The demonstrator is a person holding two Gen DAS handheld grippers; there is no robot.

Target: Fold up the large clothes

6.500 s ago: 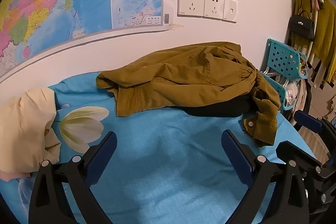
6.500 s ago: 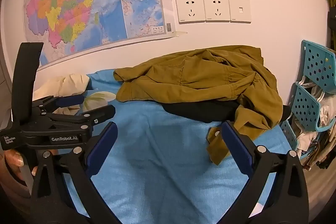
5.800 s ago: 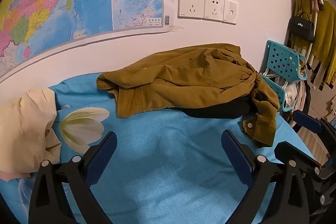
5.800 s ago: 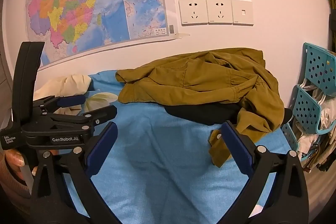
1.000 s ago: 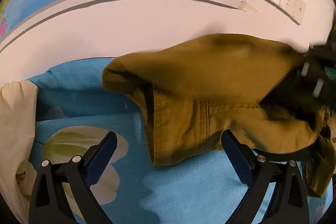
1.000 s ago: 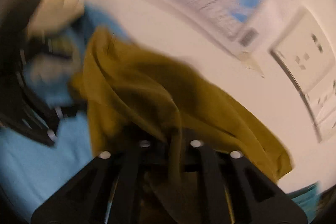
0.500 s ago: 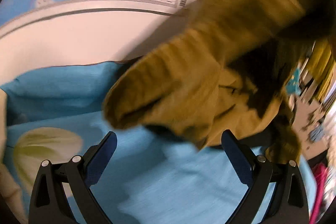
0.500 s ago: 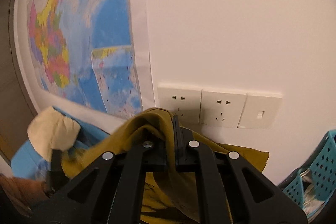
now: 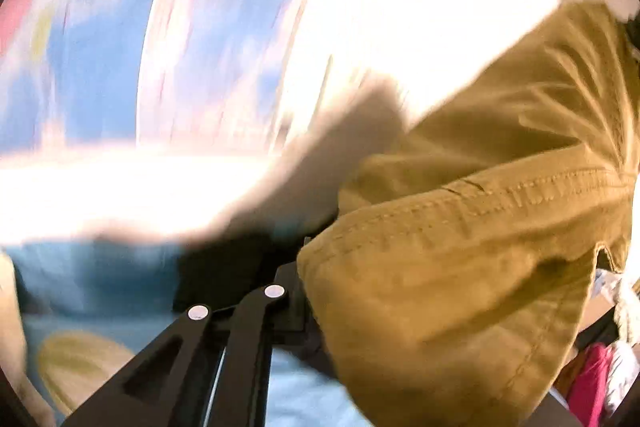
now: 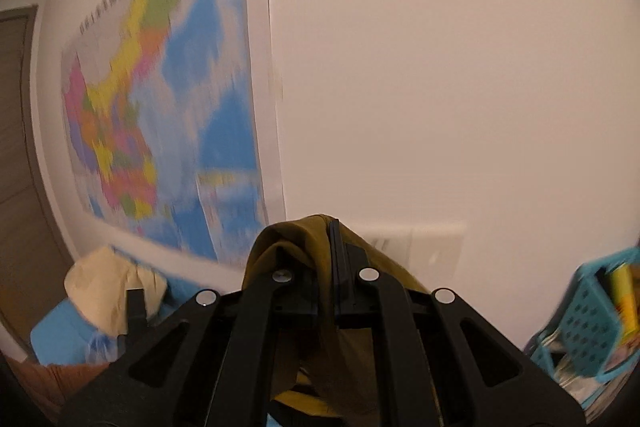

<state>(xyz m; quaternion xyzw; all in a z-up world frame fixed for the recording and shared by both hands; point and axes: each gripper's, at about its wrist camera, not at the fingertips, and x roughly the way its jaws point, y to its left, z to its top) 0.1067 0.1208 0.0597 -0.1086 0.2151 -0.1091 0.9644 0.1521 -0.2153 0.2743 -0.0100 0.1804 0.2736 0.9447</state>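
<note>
Up off the blue bedsheet [image 9: 92, 267], your olive jacket [image 9: 460, 267] hangs between both grippers. Your right gripper [image 10: 330, 247] is clamped tight on a fold of it, and your left gripper [image 9: 300, 259] has just snapped closed on its stitched hem.

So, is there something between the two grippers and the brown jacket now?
Nothing visible. The right gripper is shut on a fold of the brown jacket, and the left gripper, just closed, pinches its hem.
</note>
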